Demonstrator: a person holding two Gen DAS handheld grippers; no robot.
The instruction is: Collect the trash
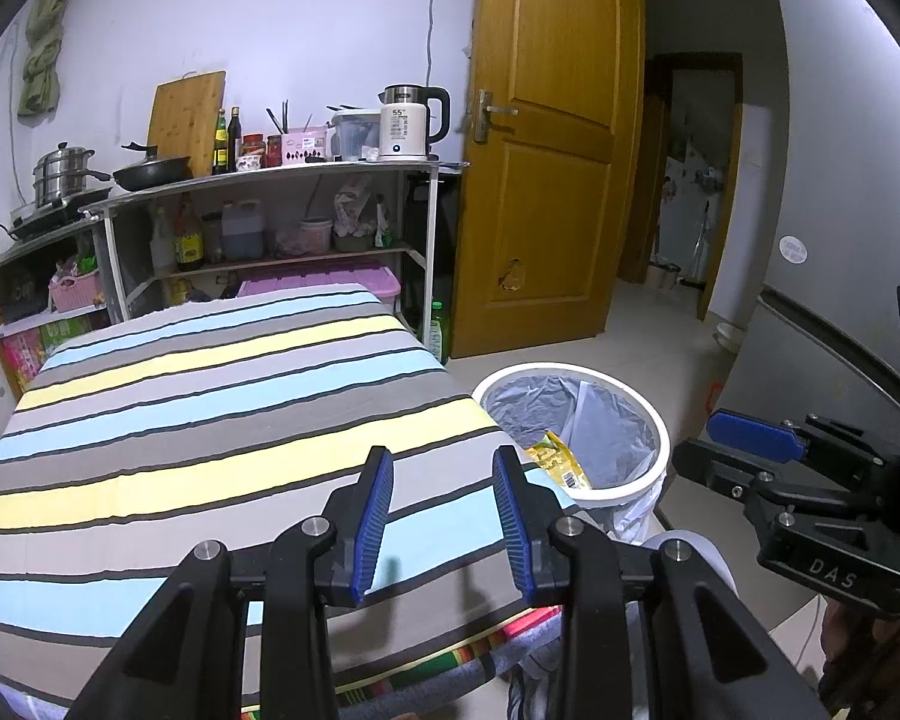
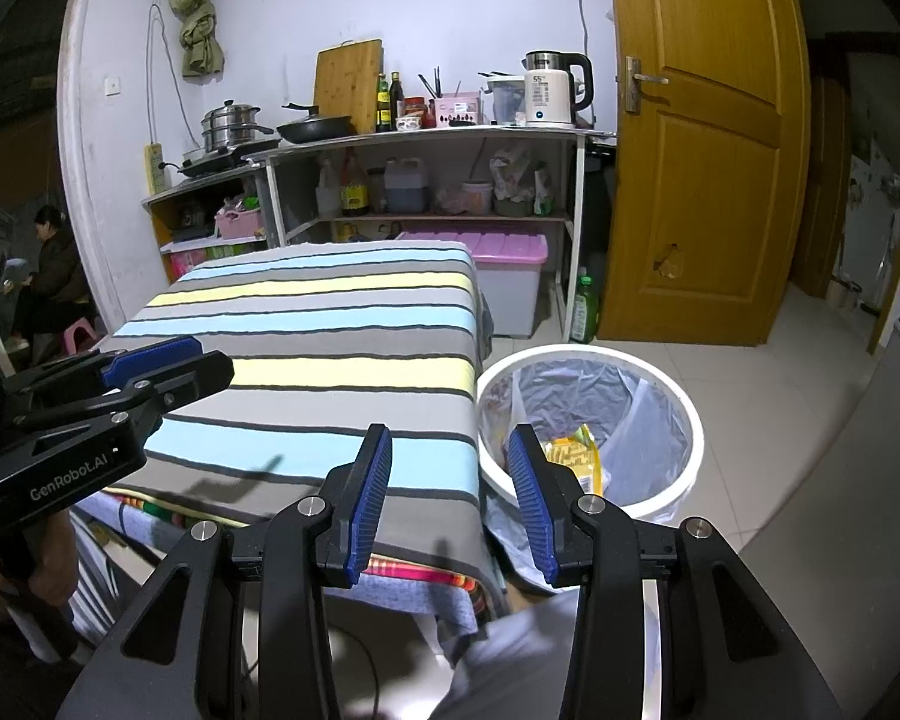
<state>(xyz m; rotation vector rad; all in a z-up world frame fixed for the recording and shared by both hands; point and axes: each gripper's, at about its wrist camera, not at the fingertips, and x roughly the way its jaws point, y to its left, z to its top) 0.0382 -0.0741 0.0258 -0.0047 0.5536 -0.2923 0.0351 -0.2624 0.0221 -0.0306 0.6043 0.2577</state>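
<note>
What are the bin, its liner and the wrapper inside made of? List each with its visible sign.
Bin: likely plastic; smooth, matte white rim.
Liner: thin plastic film; crinkled, translucent grey.
Wrapper: probably printed plastic or foil; glossy, yellow, creased.

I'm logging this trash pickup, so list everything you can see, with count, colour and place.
Table: one, striped cloth in blue, yellow and grey, centre.
Trash bin: one, white with a clear liner, on the floor right of the table.
Yellow wrapper: one, inside the bin.
Door: one, brown wood, open, at right.
Shelf unit: one, white frame, against the back wall.
Kettle: one, white and black, on the shelf top.
Frying pan: one, black, shelf top.
Steamer pot: one, silver, at left.
Cutting board: one, wooden, leaning on the wall.
Storage box: one, pink lid, under the shelf.
Green bottle: one, on the floor by the door.
Seated person: one, dark clothes, far left.
Left gripper: black, blue pads, open, empty.
Right gripper: same, open, empty.
</note>
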